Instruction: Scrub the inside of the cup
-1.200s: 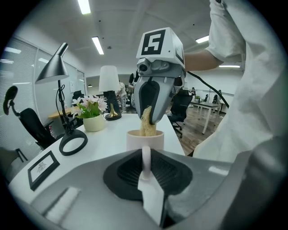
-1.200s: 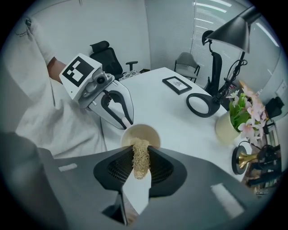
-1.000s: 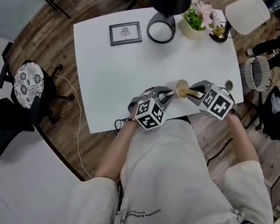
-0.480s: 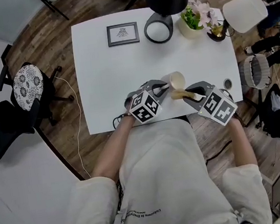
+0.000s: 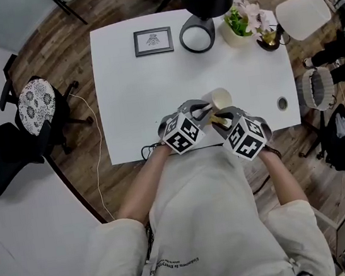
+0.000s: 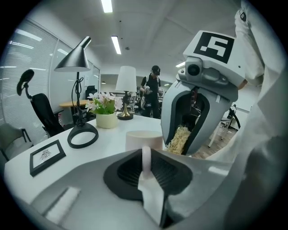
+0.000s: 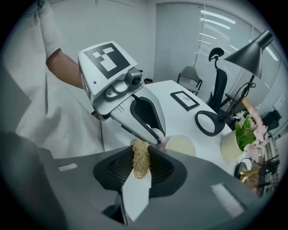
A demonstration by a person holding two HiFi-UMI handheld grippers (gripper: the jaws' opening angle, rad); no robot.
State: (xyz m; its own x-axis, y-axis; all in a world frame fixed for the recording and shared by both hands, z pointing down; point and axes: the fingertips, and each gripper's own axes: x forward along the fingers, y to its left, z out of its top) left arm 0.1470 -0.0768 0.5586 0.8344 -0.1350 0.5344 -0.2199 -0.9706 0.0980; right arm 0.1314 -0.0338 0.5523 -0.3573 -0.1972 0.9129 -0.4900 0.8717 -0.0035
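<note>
A cream cup (image 5: 220, 99) is held just above the white table's (image 5: 134, 95) front edge by its handle (image 6: 146, 156), and my left gripper (image 5: 204, 108) is shut on that handle. In the left gripper view the cup body (image 6: 143, 139) stands just beyond the jaws. My right gripper (image 5: 222, 121) is shut on a straw-coloured loofah scrubber (image 7: 140, 157). The scrubber (image 5: 222, 119) sits beside the cup on the near side, outside its mouth (image 7: 180, 144). The two grippers face each other closely, with the right gripper (image 6: 202, 90) looming over the cup.
At the table's back stand a framed picture (image 5: 153, 41), a black lamp's ring base (image 5: 197, 37), a potted flower (image 5: 241, 25) and a white lampshade (image 5: 304, 17). A cable hole (image 5: 282, 104) lies at the right. Black chairs (image 5: 29, 116) stand on the left.
The scrubber came out of the cup's mouth. My right gripper then swung left, closer to the left gripper, while the cup tilted and shifted slightly back.
</note>
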